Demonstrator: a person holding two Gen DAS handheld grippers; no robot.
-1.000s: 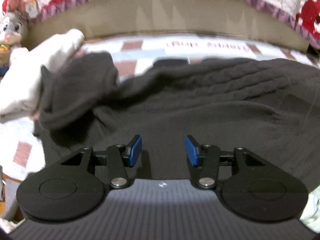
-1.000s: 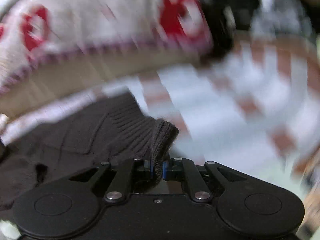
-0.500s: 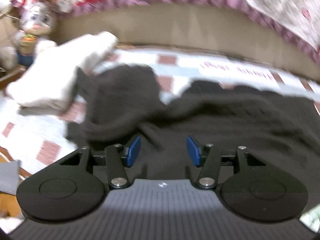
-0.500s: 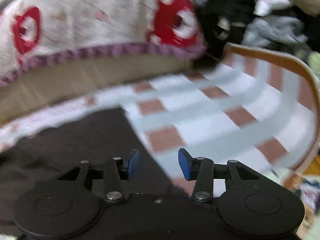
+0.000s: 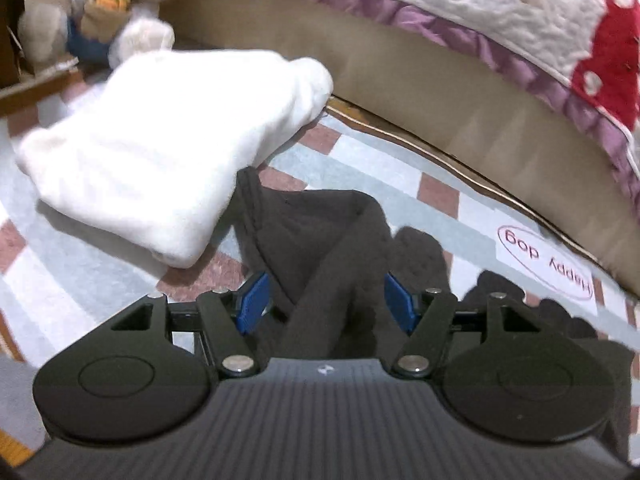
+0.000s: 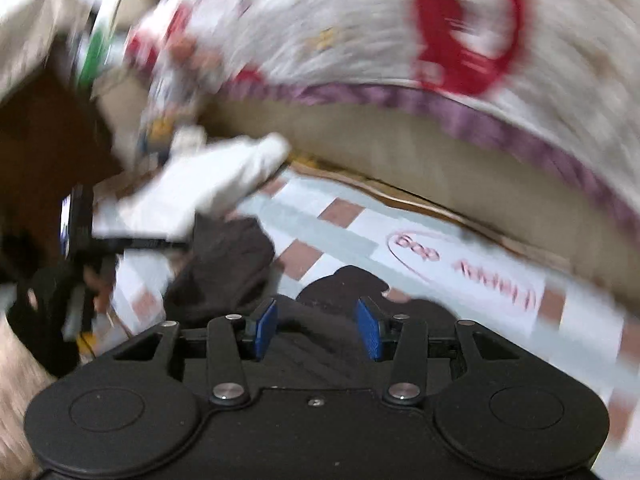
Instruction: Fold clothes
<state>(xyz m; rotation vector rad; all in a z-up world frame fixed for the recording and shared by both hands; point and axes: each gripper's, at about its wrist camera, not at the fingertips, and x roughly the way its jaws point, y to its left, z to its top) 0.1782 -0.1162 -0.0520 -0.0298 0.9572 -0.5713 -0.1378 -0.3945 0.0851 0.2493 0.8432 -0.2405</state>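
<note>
A dark brown knit garment (image 5: 320, 240) lies spread on the checked mat (image 5: 320, 164), one sleeve folded across it. My left gripper (image 5: 326, 306) hovers over that sleeve. Its jaws are opening, and the cloth passes under and between the blue pads (image 5: 252, 304) without being pressed. In the blurred right wrist view, my right gripper (image 6: 316, 328) stands open above the same dark garment (image 6: 228, 264), gripping nothing. A folded white garment (image 5: 160, 140) rests at the sleeve's far left end, and its shape (image 6: 208, 192) also shows in the right wrist view.
A plush bunny (image 5: 120, 0) sits at the far left corner. A white quilt with red prints (image 5: 520, 20) overhangs a beige bed base (image 5: 440, 100) along the back. A "Happy dog" label (image 5: 544, 260) is on the mat at the right.
The right gripper let go of the knit cuff, opened and swung left over the garment. The left gripper moved left toward the sleeve and white garment, its jaws spreading wider.
</note>
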